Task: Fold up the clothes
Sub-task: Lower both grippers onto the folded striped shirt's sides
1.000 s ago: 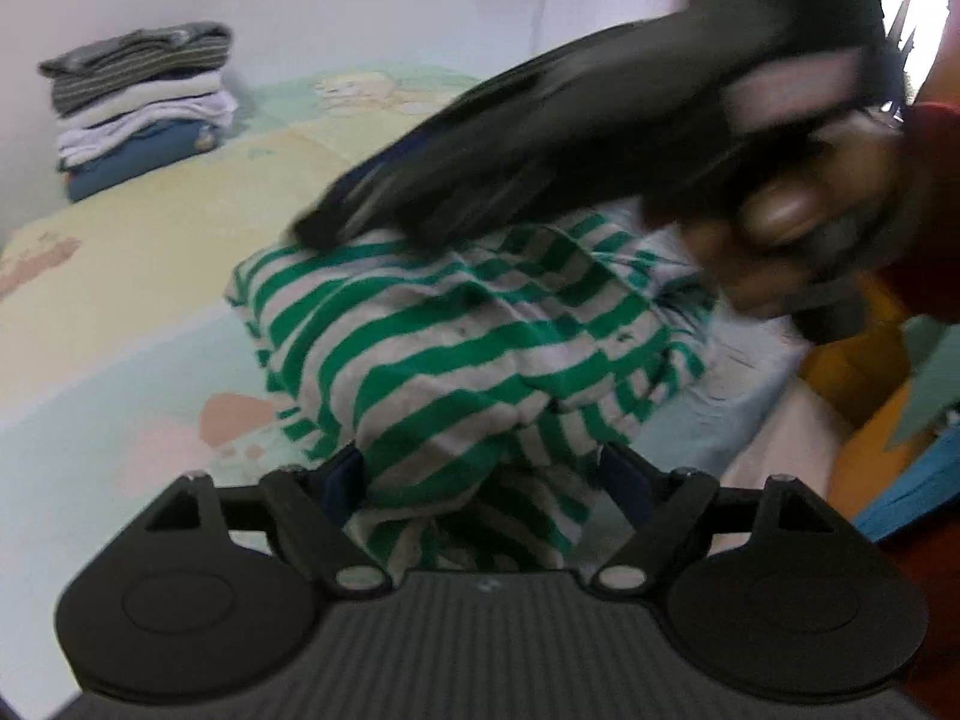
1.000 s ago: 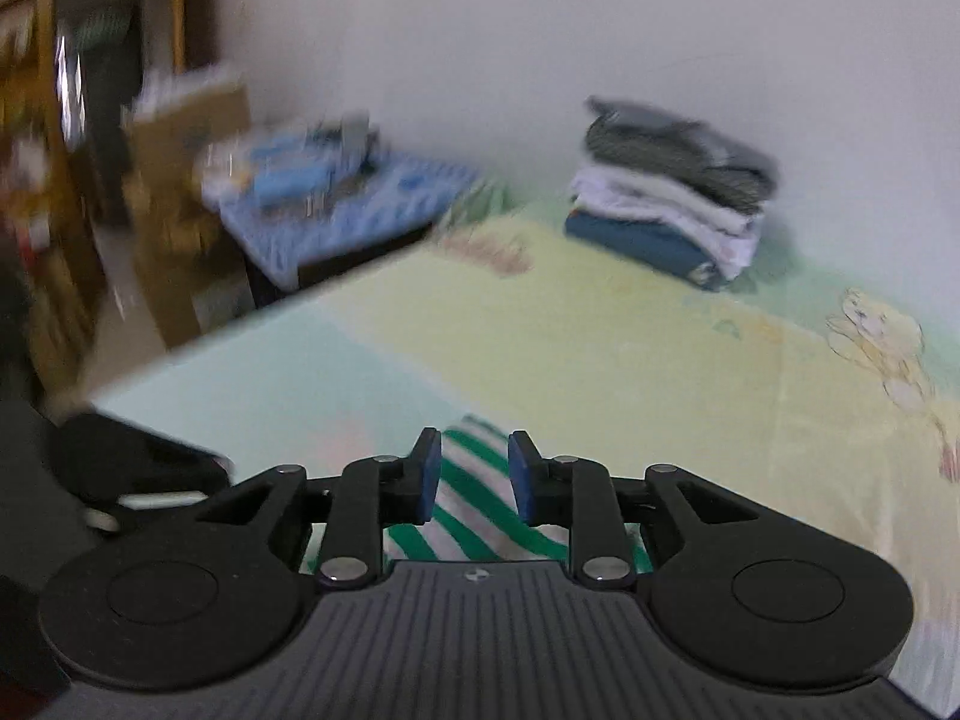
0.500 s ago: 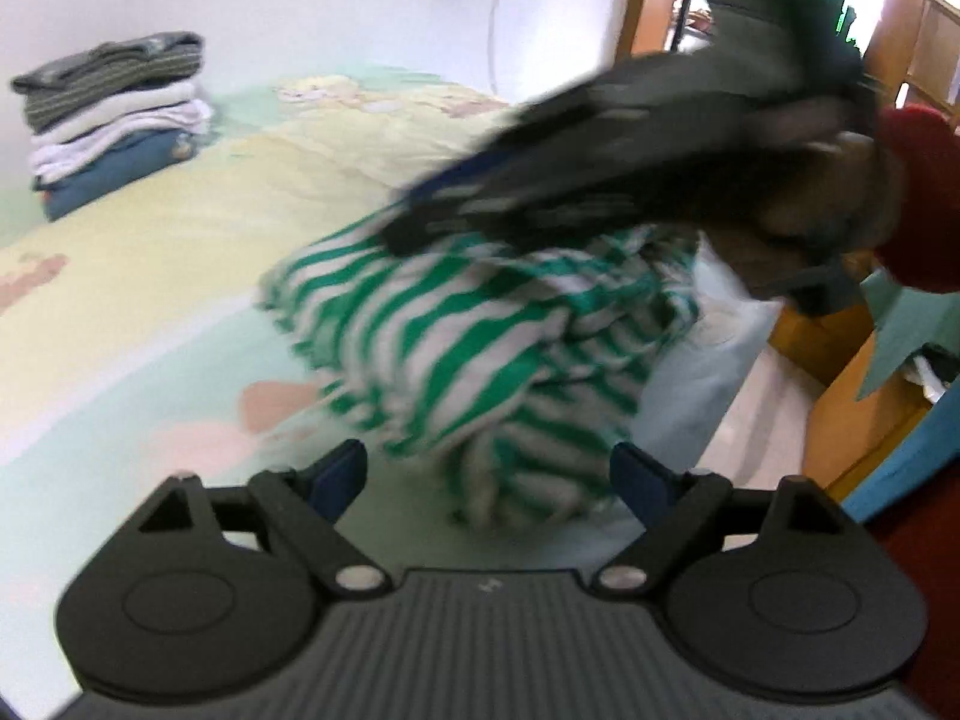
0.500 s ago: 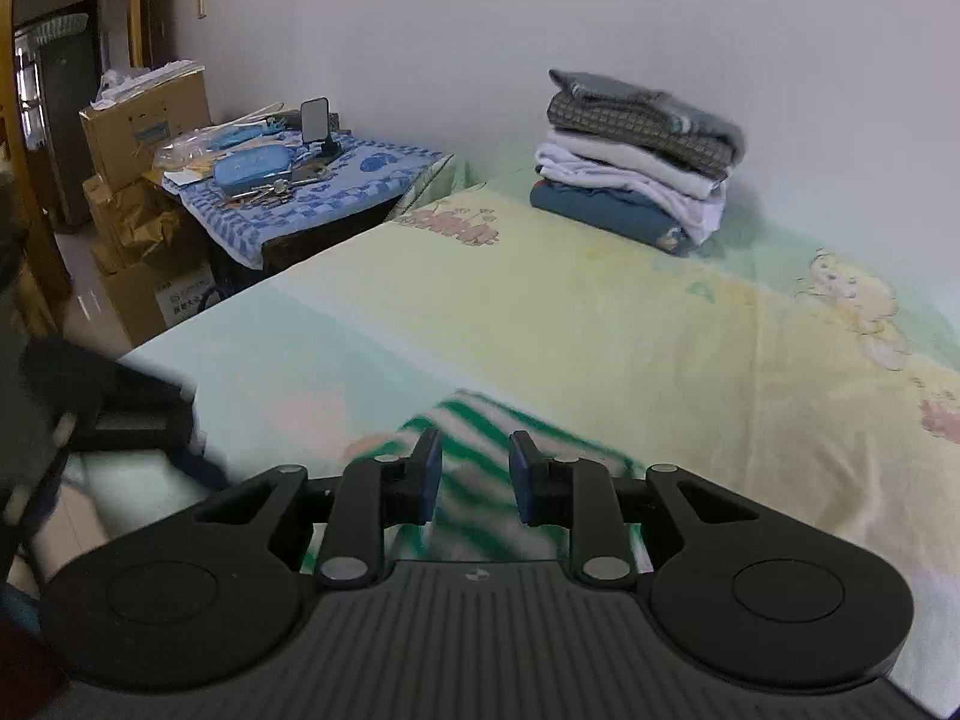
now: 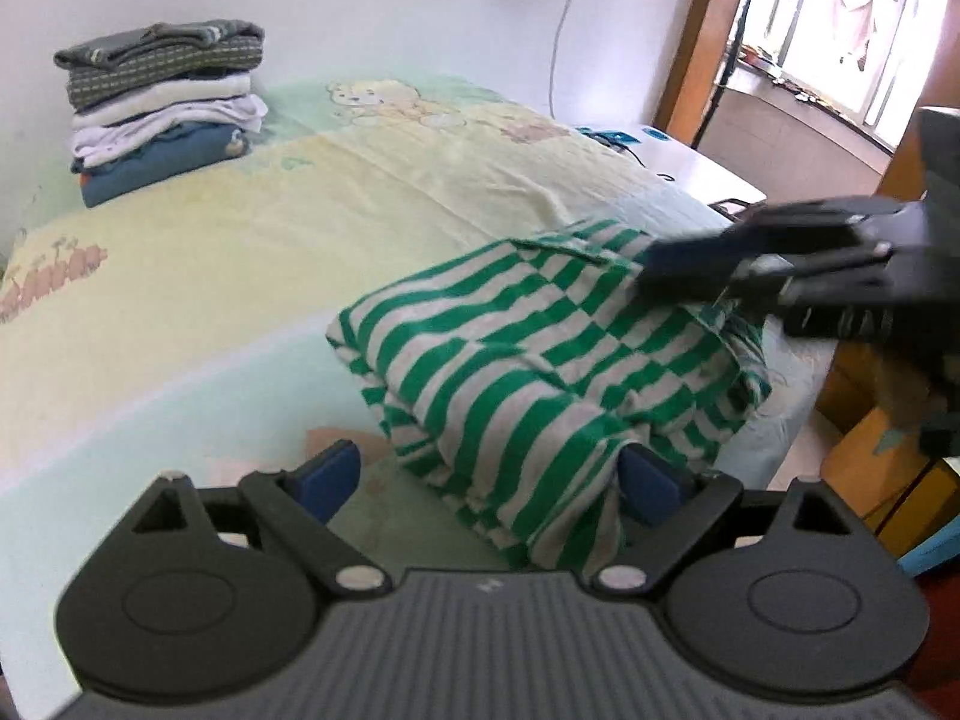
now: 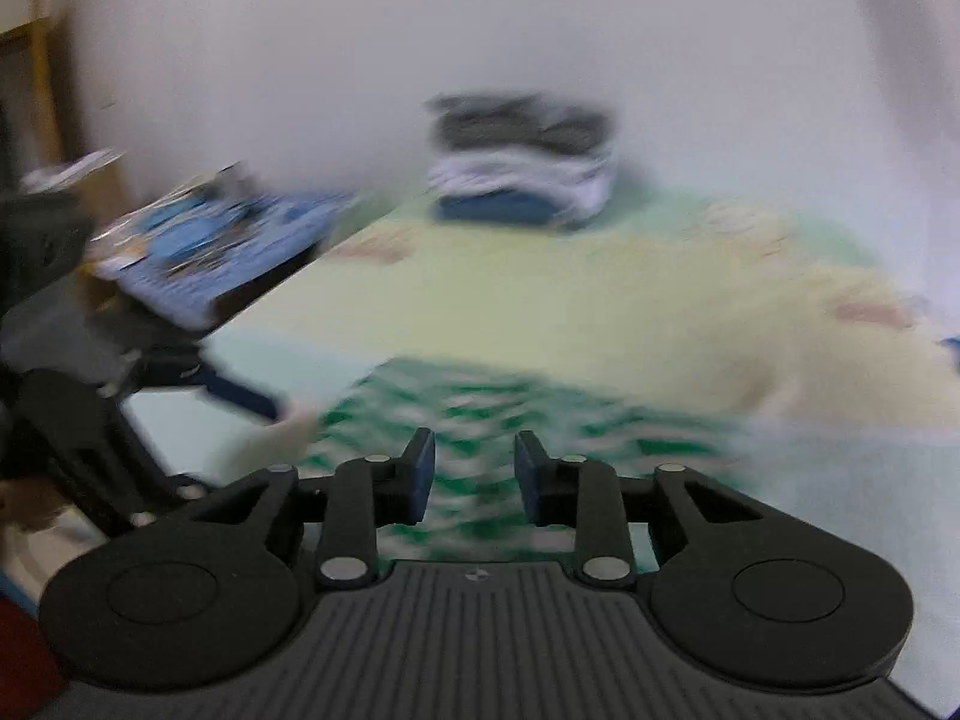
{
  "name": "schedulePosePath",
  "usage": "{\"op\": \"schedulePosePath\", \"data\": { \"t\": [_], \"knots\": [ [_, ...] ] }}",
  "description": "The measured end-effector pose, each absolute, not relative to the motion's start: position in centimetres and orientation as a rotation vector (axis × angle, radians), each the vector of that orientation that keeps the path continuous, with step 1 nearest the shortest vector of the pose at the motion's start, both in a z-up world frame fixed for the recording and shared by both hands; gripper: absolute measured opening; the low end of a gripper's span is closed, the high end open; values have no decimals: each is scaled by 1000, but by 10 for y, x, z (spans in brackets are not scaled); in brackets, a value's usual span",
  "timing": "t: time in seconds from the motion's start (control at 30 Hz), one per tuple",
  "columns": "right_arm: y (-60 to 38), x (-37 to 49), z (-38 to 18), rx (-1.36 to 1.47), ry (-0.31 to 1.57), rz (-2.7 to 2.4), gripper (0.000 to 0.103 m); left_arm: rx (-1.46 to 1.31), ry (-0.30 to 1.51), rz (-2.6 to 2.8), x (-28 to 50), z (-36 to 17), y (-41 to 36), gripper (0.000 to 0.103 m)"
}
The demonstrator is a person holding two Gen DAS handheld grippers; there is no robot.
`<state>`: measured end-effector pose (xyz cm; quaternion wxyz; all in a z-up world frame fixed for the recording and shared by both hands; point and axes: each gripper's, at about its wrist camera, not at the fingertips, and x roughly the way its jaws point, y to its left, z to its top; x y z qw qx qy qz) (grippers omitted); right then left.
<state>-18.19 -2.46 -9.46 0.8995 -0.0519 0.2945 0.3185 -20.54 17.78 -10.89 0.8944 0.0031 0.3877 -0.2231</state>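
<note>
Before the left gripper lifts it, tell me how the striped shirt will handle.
The striped shirt will probably go floppy: it lies in soft, rumpled layers on the bed. Lifted from one edge, the layers would likely slide apart and undo the fold. It looks light, since the thin cloth sags over the bed's edge.

No readable text, labels, brands or numbers anywhere, bedsheet (image 5: 252, 252) printed with cartoon figures only, no words legible on them, right wrist view too blurred to make out any lettering
</note>
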Motion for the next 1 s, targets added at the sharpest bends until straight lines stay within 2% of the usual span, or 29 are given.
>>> {"op": "schedulePosePath", "data": {
  "t": [0.1,0.2,0.3,0.43,0.63,1.0],
  "knots": [
    [-39,-176,-104,-98,646,629,31,-32,807,-431,-199,-104,172,96],
    [-53,-171,-113,-89,682,599,25,-43,818,-376,-191,-106,168,97],
    [-62,-170,-125,-88,717,585,24,-82,861,-332,-184,-114,167,97],
    [-69,-170,-123,-134,696,643,22,-111,884,-275,-182,-116,162,97],
    [-120,-140,-98,14,733,580,30,-165,878,-193,-180,-115,161,97],
    [-139,-96,-136,208,900,581,37,-324,914,-117,-172,-130,159,97]
  ]
}}
